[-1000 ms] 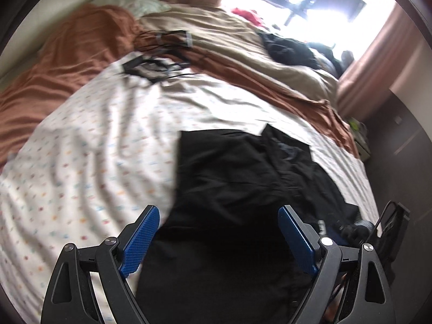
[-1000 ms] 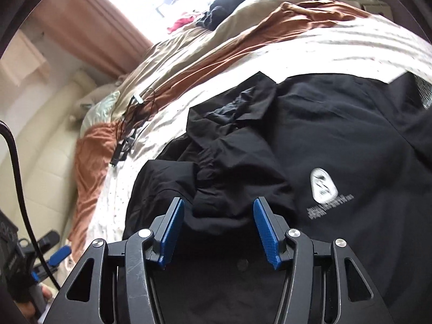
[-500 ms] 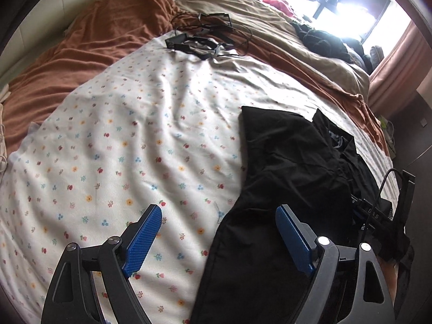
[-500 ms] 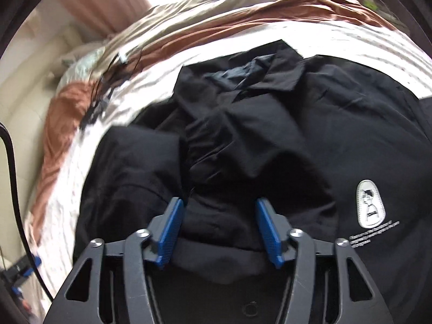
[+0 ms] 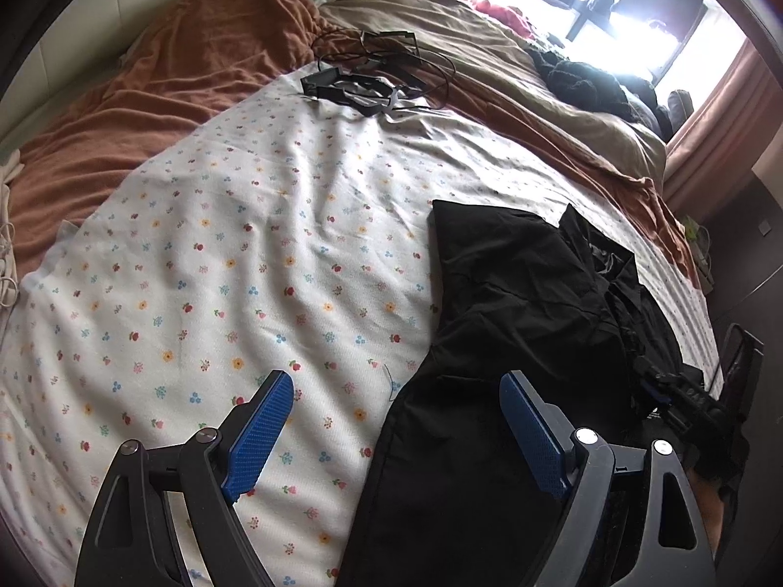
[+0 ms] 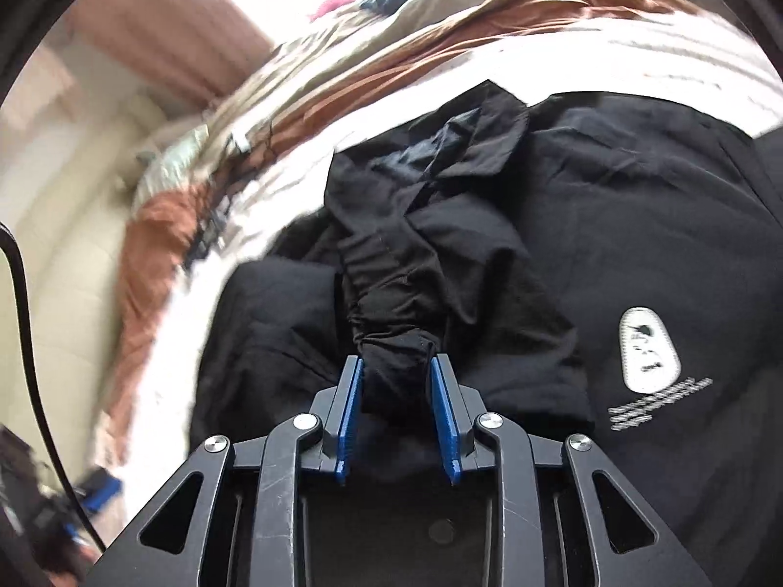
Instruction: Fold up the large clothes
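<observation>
A large black garment [image 5: 514, 293] lies rumpled on the right side of the bed. It bears a white printed logo [image 6: 648, 349]. My left gripper [image 5: 395, 381] hangs open over the garment's left edge: one finger above the flowered sheet, the other above black cloth, nothing gripped. My right gripper [image 6: 397, 359] is closing its jaws on a bunched fold of the garment [image 6: 391, 303], likely a sleeve, and the cloth is squeezed into a narrow roll between the blue pads [image 6: 353, 391]. The collar [image 6: 470, 146] lies crumpled just beyond.
A white flowered sheet [image 5: 220, 254] covers the bed's middle. An orange blanket [image 5: 147, 98] and a beige duvet [image 5: 489, 49] lie behind it. Black cables and frames [image 5: 367, 78] sit at the sheet's far edge. Dark clothes [image 5: 582, 78] are piled by the window.
The right jaws have narrowed from wide apart onto a gathered fold of black cloth. The left gripper has shifted left, from above the garment to its left edge, still wide.
</observation>
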